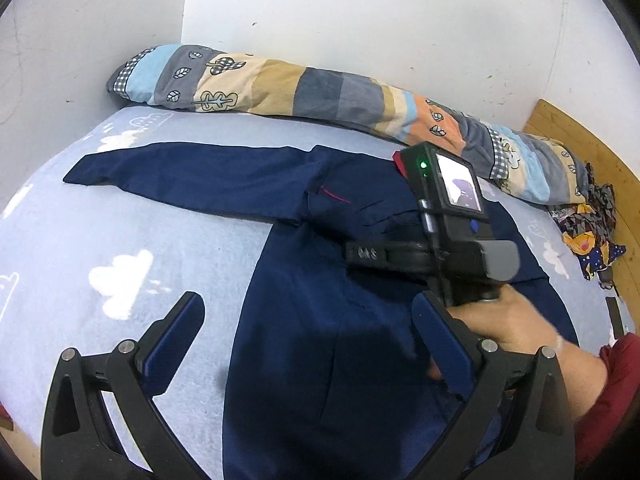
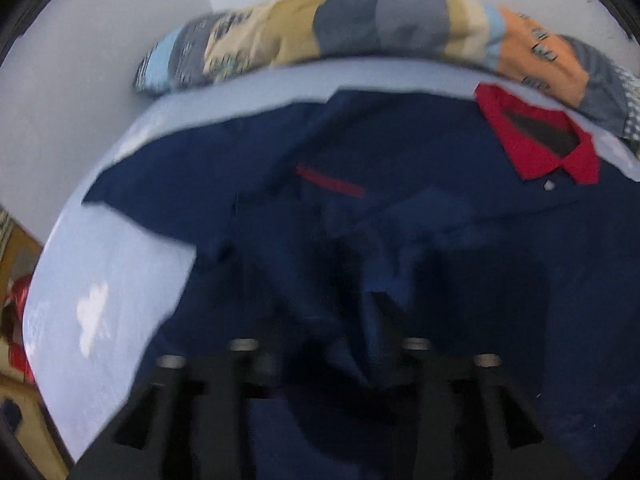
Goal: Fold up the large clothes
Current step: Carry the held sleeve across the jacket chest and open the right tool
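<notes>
A navy jacket [image 1: 320, 320] with a red collar [image 2: 536, 136] lies spread on the bed. One sleeve [image 1: 180, 176] stretches out to the left. My left gripper [image 1: 308, 340] hangs open just above the jacket's body, nothing between its blue pads [image 1: 176, 344]. A hand [image 1: 520, 332] holds my right gripper [image 1: 362, 255] low over the chest, pointing left. In the blurred right wrist view my right gripper [image 2: 332, 320] has its jaws apart, with a bunched fold of navy cloth [image 2: 384, 280] lying between and ahead of them. I cannot see the pads pressing on it.
The bed sheet [image 1: 100, 260] is light blue with white clouds. A rolled patchwork quilt [image 1: 320, 92] lies along the white wall behind the jacket. Crumpled patterned cloth [image 1: 588, 232] sits at the right by a wooden board [image 1: 592, 148]. A red sleeve [image 1: 616, 392] enters at the lower right.
</notes>
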Demonstrator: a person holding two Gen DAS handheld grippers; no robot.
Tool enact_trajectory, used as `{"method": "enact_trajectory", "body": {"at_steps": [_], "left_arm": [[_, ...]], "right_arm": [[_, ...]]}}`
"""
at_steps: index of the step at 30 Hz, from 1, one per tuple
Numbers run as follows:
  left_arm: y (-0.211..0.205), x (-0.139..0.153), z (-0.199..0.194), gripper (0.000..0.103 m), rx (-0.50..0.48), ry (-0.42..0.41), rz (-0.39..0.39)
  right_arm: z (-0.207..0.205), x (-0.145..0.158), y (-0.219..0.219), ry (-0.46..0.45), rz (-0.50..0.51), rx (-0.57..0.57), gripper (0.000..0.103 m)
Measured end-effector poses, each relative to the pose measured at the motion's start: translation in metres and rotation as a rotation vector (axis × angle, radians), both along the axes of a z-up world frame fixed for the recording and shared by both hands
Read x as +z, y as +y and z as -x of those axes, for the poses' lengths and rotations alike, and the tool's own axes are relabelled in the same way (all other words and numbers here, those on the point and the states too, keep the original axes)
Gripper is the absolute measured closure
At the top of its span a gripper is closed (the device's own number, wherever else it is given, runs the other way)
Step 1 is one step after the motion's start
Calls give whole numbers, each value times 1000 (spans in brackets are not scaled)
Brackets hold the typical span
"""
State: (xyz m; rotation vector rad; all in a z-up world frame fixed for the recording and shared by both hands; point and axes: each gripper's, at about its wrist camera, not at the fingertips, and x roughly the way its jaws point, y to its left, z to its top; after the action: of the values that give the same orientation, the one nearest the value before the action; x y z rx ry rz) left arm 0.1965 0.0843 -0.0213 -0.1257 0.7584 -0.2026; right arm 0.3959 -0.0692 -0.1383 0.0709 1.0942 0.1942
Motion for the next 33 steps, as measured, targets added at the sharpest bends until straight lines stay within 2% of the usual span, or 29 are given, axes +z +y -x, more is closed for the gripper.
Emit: {"method": "enact_trajectory", "body": {"at_steps": [2, 4, 5, 6, 7, 10, 12, 15, 17, 18, 20, 21, 22, 23, 24, 25, 28, 30, 32, 33], "left_arm": [[3, 0, -2, 0, 9, -1, 7], [5, 0, -2, 0, 21, 1, 19], [7, -1, -2, 0, 27, 5, 22], [8, -1, -3, 0, 34, 12, 23], [9, -3, -3, 0, 38, 17, 25], [12, -5, -6, 0, 48, 32, 39], [12, -6, -7, 0, 56, 33, 36], [11, -7, -9, 0, 60, 38, 31], [11, -9, -11, 0, 61, 42, 21], [12, -10, -11, 0, 61, 44, 22], [15, -10, -11, 0, 65, 50, 25], [16, -10, -11, 0, 66, 51, 28], [18, -11, -11, 0, 69, 52, 34], [20, -11, -11, 0, 73, 53, 40], [21, -11, -12, 0, 77, 54, 46], [23, -11, -12, 0, 79, 56, 54], [23, -12, -13, 0, 80, 66, 71], [21, -12, -13, 0, 76, 66, 68], [18, -12, -13, 0, 73, 63, 62], [16, -12, -14, 0, 72, 65, 55]], "right_arm": [[10, 18, -2, -37, -43, 69, 54], [22, 43, -18, -147, -71, 55, 48], [24, 53, -30, -184, -84, 22, 39], [24, 57, -39, -195, -92, -6, 31], [22, 59, -53, -199, -100, -45, 32], [17, 51, -74, -154, -140, -106, 35], [13, 43, -71, -137, -144, -120, 43], [8, 21, -47, -97, -107, -90, 47], [10, -4, -22, -22, -88, -41, 46], [11, -17, -10, 10, -35, -19, 45], [13, -11, -2, -25, 34, 16, 46], [14, -5, -6, -19, -1, 15, 54], [17, 7, -18, -27, -76, 2, 55], [19, 17, -28, -50, -99, -13, 55], [24, 28, -42, -90, -103, -35, 50], [30, 38, -63, -126, -73, -81, 50], [35, 42, -122, -146, 50, -210, 49], [39, 31, -163, -109, 126, -310, 49], [47, 9, -210, -19, 152, -430, 47], [52, -4, -229, 35, 142, -470, 38]]}}
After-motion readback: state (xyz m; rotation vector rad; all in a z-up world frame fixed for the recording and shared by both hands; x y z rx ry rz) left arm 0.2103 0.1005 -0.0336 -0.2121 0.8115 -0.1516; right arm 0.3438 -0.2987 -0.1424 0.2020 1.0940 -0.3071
